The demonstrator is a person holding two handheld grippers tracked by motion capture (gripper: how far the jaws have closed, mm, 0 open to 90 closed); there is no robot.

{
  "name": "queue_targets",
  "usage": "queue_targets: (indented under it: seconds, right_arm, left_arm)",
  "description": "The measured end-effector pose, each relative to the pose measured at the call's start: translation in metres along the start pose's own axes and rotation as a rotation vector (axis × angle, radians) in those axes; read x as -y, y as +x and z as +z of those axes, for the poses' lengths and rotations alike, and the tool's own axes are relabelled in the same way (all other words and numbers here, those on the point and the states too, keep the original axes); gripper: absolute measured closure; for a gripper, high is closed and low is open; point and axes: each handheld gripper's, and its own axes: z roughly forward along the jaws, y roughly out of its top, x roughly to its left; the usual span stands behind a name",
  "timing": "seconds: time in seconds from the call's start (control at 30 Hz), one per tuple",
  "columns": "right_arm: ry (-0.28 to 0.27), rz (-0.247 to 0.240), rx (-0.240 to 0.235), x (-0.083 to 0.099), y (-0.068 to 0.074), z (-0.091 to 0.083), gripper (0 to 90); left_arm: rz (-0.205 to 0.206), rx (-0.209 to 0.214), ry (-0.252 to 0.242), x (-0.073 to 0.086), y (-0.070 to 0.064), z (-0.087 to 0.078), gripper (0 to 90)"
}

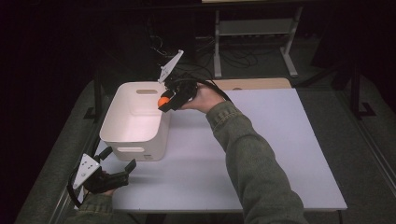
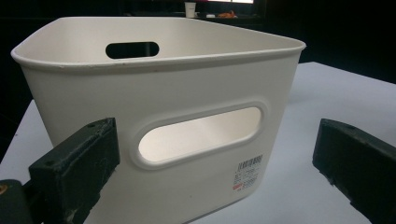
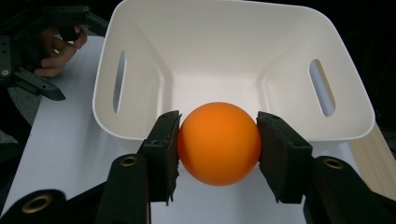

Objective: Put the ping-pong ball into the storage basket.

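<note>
Both jaws of my right gripper clamped the orange ball at the near rim of the white bin, while my left gripper stood wide beside its handle wall.

Illegible barcode sticker on bin

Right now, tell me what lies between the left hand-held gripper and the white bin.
Nothing: bare white table separates the open left hand-held gripper from the white bin in the high view. The left gripper view shows the bin's handle wall directly ahead, untouched.
</note>
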Motion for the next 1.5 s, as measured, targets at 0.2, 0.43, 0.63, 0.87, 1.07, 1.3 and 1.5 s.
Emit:
queue_targets:
  seconds: [0.2,0.43,0.63,0.87,1.07,1.3,1.5]
  right_arm:
    - [-0.028,0.003,-0.010,-0.003,0.001,0.007,50.1]
    - [-0.031,-0.005,-0.013,-0.006,0.003,0.014,50.0]
    - [-0.034,-0.005,-0.016,-0.006,0.003,0.018,50.0]
    - [-0.035,-0.010,-0.026,-0.010,0.005,0.029,50.0]
    - [-0.038,-0.011,-0.025,-0.012,0.006,0.032,50.0]
    - [-0.040,-0.008,-0.032,-0.015,0.006,0.038,50.0]
    - [-0.042,-0.020,-0.031,-0.017,0.007,0.042,50.0]
  left_arm:
    - [0.000,0.001,0.001,0.000,0.000,0.000,0.0]
    - [0.001,0.006,0.003,0.000,0.000,0.000,0.0]
    - [0.001,0.006,0.003,0.000,0.000,0.000,0.0]
    - [0.000,0.001,0.003,0.000,0.000,0.000,0.0]
    - [0.003,-0.002,0.003,0.000,0.000,0.000,0.0]
    - [0.002,-0.003,0.004,0.000,0.000,0.000,0.0]
    - [0.000,-0.002,0.003,0.000,0.000,0.000,0.0]
